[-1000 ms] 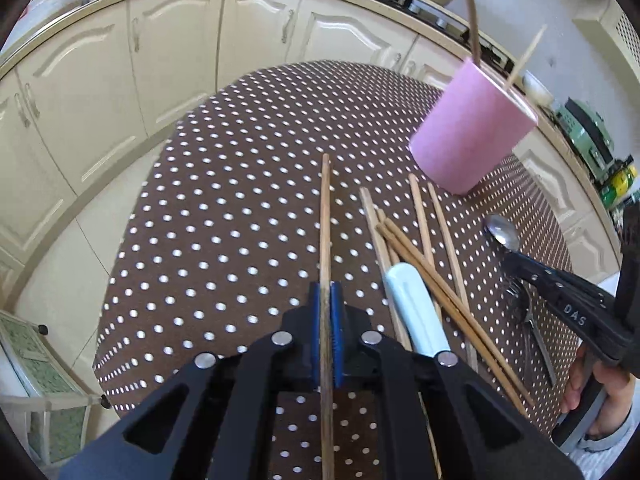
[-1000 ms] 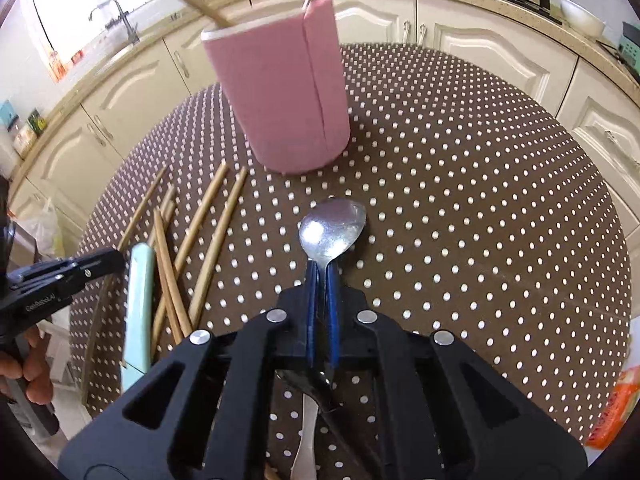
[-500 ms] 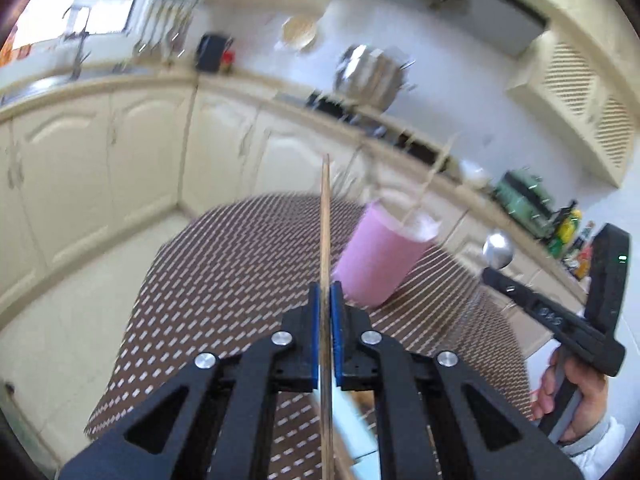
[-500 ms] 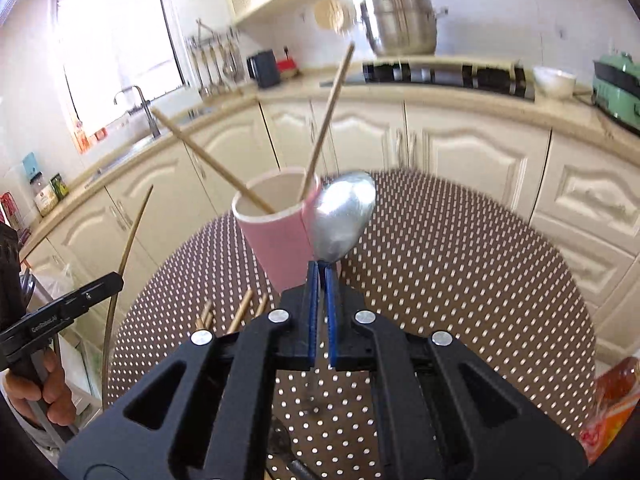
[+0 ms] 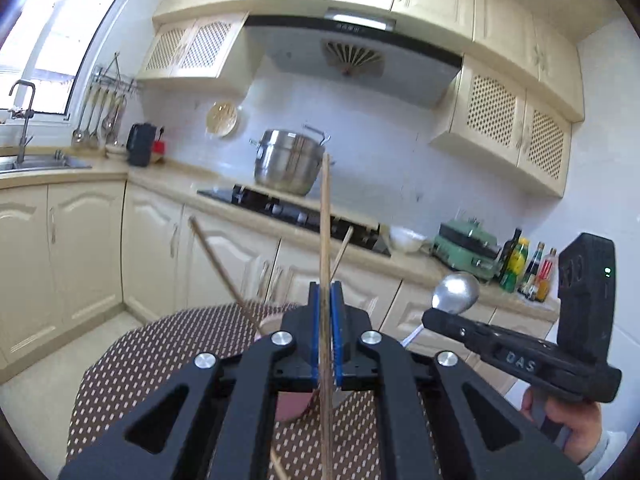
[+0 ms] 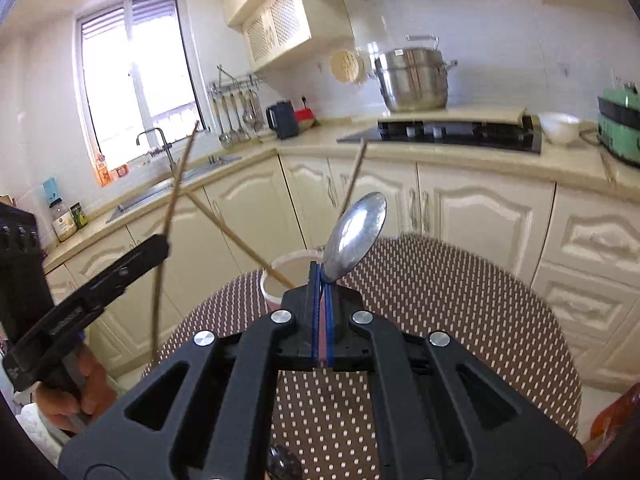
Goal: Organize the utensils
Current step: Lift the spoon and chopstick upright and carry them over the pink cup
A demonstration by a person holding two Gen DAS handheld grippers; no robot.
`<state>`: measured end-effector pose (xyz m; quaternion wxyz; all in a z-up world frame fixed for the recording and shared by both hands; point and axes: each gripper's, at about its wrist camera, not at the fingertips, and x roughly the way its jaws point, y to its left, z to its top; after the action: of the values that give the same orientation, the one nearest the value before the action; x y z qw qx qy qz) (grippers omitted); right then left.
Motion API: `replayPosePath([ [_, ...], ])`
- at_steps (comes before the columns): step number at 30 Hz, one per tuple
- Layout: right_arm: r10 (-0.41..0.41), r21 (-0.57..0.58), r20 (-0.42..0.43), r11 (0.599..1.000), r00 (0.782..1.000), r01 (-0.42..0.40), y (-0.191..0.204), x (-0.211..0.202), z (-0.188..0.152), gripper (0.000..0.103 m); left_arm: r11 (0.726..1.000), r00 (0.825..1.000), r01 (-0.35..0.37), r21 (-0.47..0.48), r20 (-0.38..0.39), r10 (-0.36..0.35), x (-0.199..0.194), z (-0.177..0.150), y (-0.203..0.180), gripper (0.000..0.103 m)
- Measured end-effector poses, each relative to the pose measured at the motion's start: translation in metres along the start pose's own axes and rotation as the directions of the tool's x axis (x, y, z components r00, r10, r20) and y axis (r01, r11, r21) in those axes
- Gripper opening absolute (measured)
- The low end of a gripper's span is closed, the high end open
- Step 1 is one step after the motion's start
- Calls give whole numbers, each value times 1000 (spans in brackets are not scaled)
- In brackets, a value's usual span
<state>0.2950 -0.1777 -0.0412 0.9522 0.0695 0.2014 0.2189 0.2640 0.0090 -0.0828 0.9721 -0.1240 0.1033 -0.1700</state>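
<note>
clamping a single chopstick (image 5: pixel 325 240) between its blue pads, the left gripper (image 5: pixel 325 336) has its jaws pressed together on the stick, which runs straight through the jaws and rises almost upright past the fingertips. the right gripper (image 6: pixel 322 312) has its jaws likewise pressed together, pinching the neck of a spoon (image 6: pixel 354 236); the bowl stands above the fingertips, tilted to the right, with its hollow side facing the camera. in the left wrist view the right gripper shows at the right edge, held by a hand (image 5: pixel 568 420), with the spoon bowl raised above its tip. in the right wrist view the left gripper shows at the left edge, also held by a hand (image 6: pixel 72 392), with the chopstick slanting up through its tip. both grippers hang above a round table (image 6: pixel 460 312) covered by a brown cloth with white dots. just beyond the right fingertips a pink cup (image 6: pixel 280 276) stands on the table, its lower part hidden by the gripper; two chopsticks lean out of it, one to the left (image 6: pixel 236 236) and one up to the right (image 6: pixel 354 176). beyond the table run cream cabinets (image 6: pixel 480 216) under a counter. on the counter sit a black hob (image 6: pixel 452 134), a steel pot (image 6: pixel 414 80), a white bowl (image 6: pixel 560 128) and a green appliance (image 6: pixel 620 124). a sink (image 6: pixel 176 184) with a tap lies below the window (image 6: pixel 136 80) at the left.
</note>
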Motion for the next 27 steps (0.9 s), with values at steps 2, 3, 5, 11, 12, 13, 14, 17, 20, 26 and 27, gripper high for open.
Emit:
replayPosePath([
  [2, 3, -19, 27, 1000, 1000, -3, 3, -3, 10, 2, 1000, 999, 0, 5, 36, 0, 6, 7, -1, 5],
  [3, 3, -30, 37, 1000, 999, -2, 5, -4, 15, 2, 1000, 998, -3, 4, 61, 3, 13, 13, -3, 5],
  [5, 4, -47, 51, 999, 999, -1, 8, -3, 24, 2, 1000, 996, -10, 1, 94, 10, 21, 23, -4, 5],
  [11, 9, -64, 52, 998, 999, -5, 8, 12, 40, 2, 998, 976, -55, 10, 212, 52, 46, 45, -9, 5],
  [12, 9, -67, 46, 998, 999, -6, 8, 17, 41, 2, 997, 970, -70, 15, 235, 64, 51, 46, -9, 5],
  [13, 7, -72, 38, 997, 999, -4, 8, 20, 40, 2, 997, 967, -74, 19, 247, 67, 54, 48, -9, 5],
  [14, 6, -79, 29, 997, 1000, -4, 8, 24, 40, 2, 996, 964, -83, 22, 256, 74, 58, 48, -8, 5],
  [17, 1, -88, 8, 996, 1000, 0, 7, 32, 39, 2, 996, 961, -83, 21, 265, 74, 76, 46, -8, 5],
  [20, -1, -88, -10, 996, 1000, 0, 5, 39, 37, 2, 996, 957, -87, 15, 278, 80, 87, 42, -5, 5],
  [26, -4, -96, -42, 995, 999, 0, 2, 53, 30, 2, 993, 951, -105, 46, 296, 87, 107, 31, -5, 5],
  [27, -4, -96, -46, 995, 999, -1, 2, 55, 29, 2, 992, 951, -114, 61, 296, 91, 110, 29, -7, 5],
])
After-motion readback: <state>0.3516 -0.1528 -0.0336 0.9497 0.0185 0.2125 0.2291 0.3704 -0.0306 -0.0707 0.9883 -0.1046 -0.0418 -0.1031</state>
